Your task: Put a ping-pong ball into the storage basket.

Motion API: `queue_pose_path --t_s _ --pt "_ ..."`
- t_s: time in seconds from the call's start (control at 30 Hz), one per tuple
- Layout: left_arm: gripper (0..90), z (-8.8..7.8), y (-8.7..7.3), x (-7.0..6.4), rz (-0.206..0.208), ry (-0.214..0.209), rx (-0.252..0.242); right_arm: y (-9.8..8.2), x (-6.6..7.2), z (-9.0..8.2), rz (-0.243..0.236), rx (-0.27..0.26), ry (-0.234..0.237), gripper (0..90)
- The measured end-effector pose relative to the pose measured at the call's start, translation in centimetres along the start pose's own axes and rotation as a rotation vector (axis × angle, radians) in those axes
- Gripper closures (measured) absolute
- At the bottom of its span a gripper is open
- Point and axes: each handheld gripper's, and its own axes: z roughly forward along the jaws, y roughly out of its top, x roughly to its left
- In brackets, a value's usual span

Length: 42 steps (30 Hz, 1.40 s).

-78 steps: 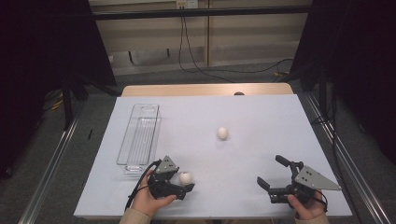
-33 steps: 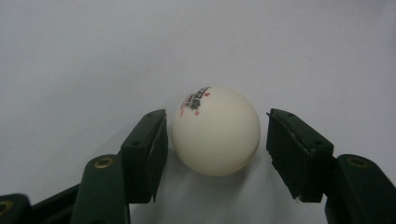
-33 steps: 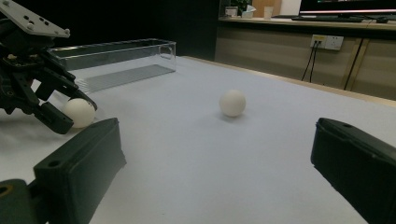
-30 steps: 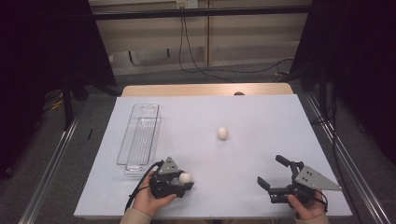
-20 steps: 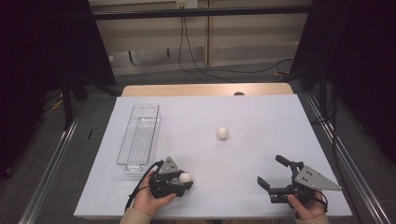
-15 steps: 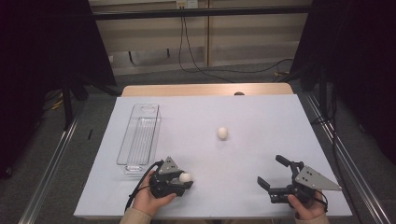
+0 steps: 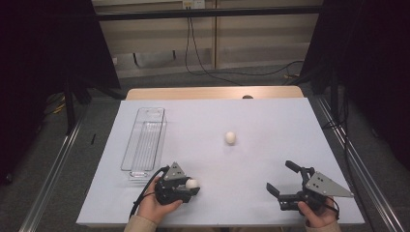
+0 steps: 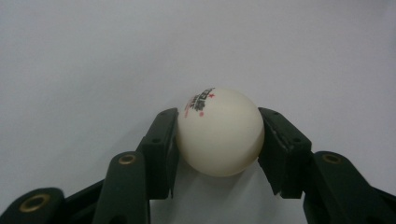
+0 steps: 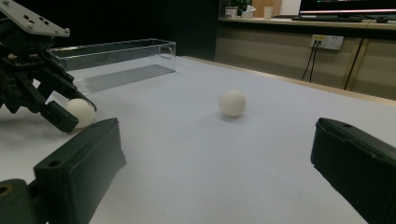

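Across the whole high view, white bench [image 7: 270, 130], broad and pale, set under dark surrounds. Along its left side, clear plastic tray [image 7: 144, 143], long and narrow, lying lengthwise away from the person. Near the front right corner, right gripper [image 7: 283, 181], resting low over the bench with jaws spread wide and nothing between them. Near the front left, just below the tray's near end, left gripper [image 7: 192, 186], held in a hand, jaws just closed inward and now pressed on both sides of the held ball [image 8: 220, 132]. Close up in the left gripper view, white ball with small red and black print, clamped between the two black pads just above the bench surface. Out toward the bench's middle, well apart from both grippers, second white ball [image 7: 230, 137], lying free.
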Motion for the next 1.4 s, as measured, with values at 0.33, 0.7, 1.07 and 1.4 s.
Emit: queue_pose_path --t_s 0.33,0.7,1.07,1.4 --pt "50.9 -0.1 0.0 0.1 -0.020 -0.007 -0.006 0.0 0.0 0.0 0.001 -0.001 -0.002 1.4" --pt "50.9 -0.6 0.7 0.2 -0.046 -0.015 -0.012 0.0 0.0 -0.1 0.002 -0.005 0.000 1.4" --pt "50.9 -1.1 1.3 0.2 -0.050 -0.010 -0.010 0.0 0.0 -0.1 0.010 -0.011 -0.003 1.5" --pt "51.0 -2.0 2.0 0.6 -0.074 0.003 -0.010 0.0 0.0 -0.1 0.009 -0.010 0.000 1.5"
